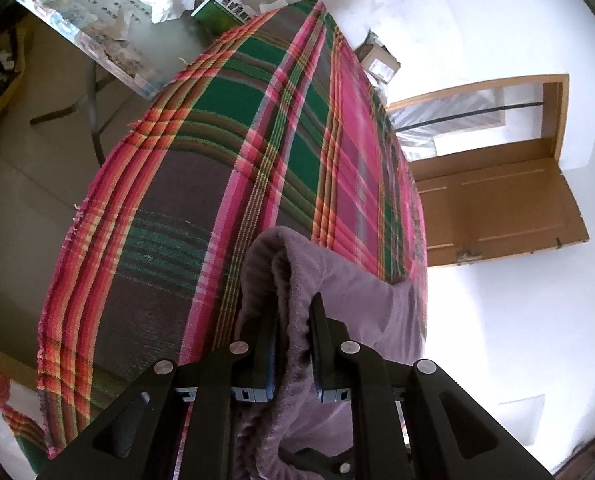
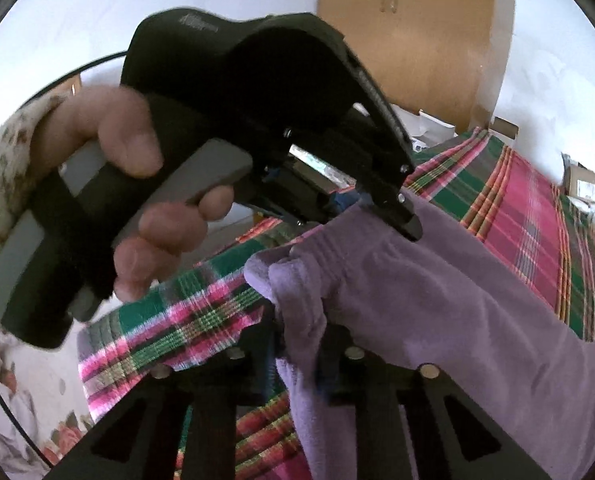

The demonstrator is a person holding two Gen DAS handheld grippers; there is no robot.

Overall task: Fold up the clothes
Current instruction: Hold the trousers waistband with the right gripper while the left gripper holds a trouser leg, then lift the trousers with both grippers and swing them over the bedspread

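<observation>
The task's thing is a lilac fleece garment (image 1: 337, 292), soft and napped, lying on a plaid cloth (image 1: 201, 184) of pink, green and brown that covers what looks like a bed. It reads as light and limp: it droops between the grips and bunches into ridges where it is pinched, so it should fold readily but will not hold a crease unless laid flat and smoothed. The nap looks grippy rather than slippery, and nothing about it seems fragile. The thick rolled edge, where the layers double, looks the surest place to hold; a single layer mid-panel would likely just stretch and sag. The left gripper (image 1: 293, 328) has its fingers nearly closed on such a rolled edge, the fabric squeezed between them. The right gripper (image 2: 297, 344) is likewise nearly closed, a gathered fold of the same garment pinched between its fingers, close to the other hold; a hand (image 2: 137, 184) in a floral sleeve works the left tool's grey handle. As for writing, a green-and-white box (image 1: 225, 12) on the cluttered worktop (image 1: 109, 40) beyond carries print too small to read, as does the printed sheet beneath it.
</observation>
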